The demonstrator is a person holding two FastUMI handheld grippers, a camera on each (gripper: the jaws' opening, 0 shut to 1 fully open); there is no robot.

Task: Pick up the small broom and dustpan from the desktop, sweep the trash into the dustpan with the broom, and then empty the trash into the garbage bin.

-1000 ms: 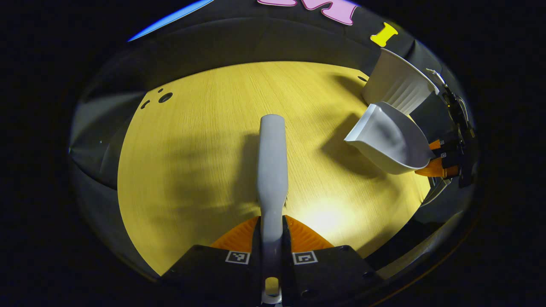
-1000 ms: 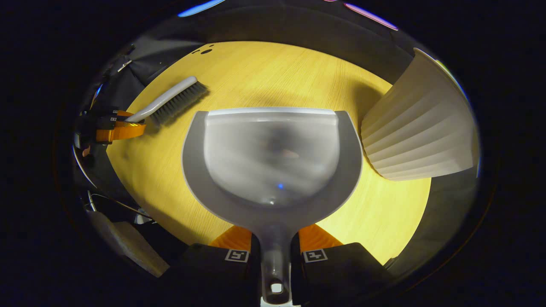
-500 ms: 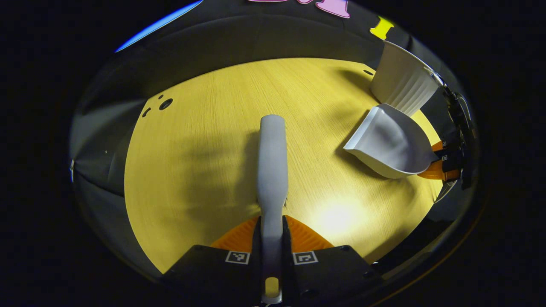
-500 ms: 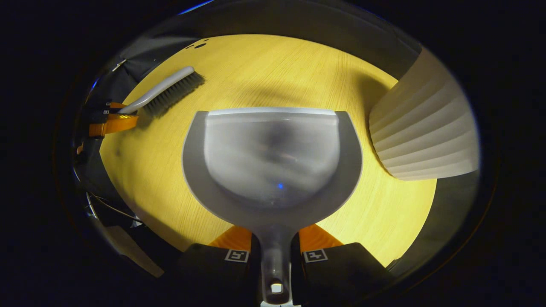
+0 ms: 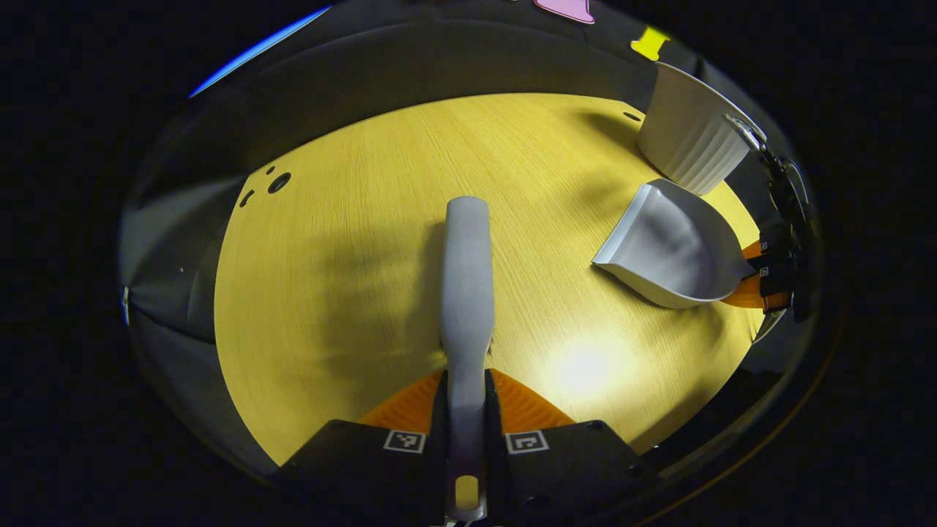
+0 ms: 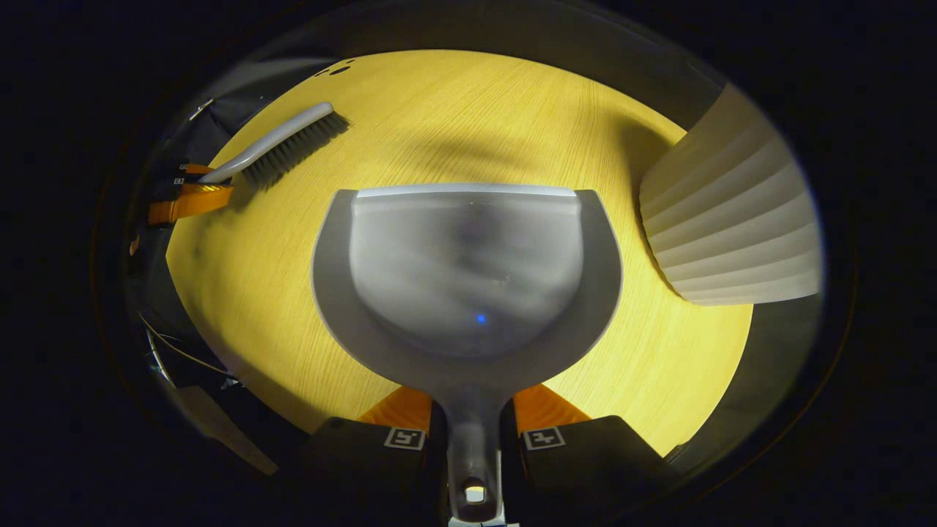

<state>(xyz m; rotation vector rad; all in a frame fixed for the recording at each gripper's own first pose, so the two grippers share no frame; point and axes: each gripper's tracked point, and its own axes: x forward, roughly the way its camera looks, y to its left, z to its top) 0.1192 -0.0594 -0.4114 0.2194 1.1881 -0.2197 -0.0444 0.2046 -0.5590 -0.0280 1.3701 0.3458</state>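
Note:
My left gripper is shut on the handle of the small grey broom, which points away from me over the yellow wooden desktop. The right gripper view has that broom at the far left, bristles down, held by the left gripper. My right gripper is shut on the handle of the grey dustpan, whose pan looks empty. The left gripper view has the dustpan at the right, low over the desk, held by the right gripper. I see no trash on the desk.
A white ribbed garbage bin stands on the desk just right of the dustpan; in the left gripper view the bin is at the far right corner. Small dark holes mark the desk's far left. Black cloth walls surround the desk.
The dustpan has come down and away from the bin toward the desk. The broom has shifted slightly farther from the dustpan. Both grips are unchanged.

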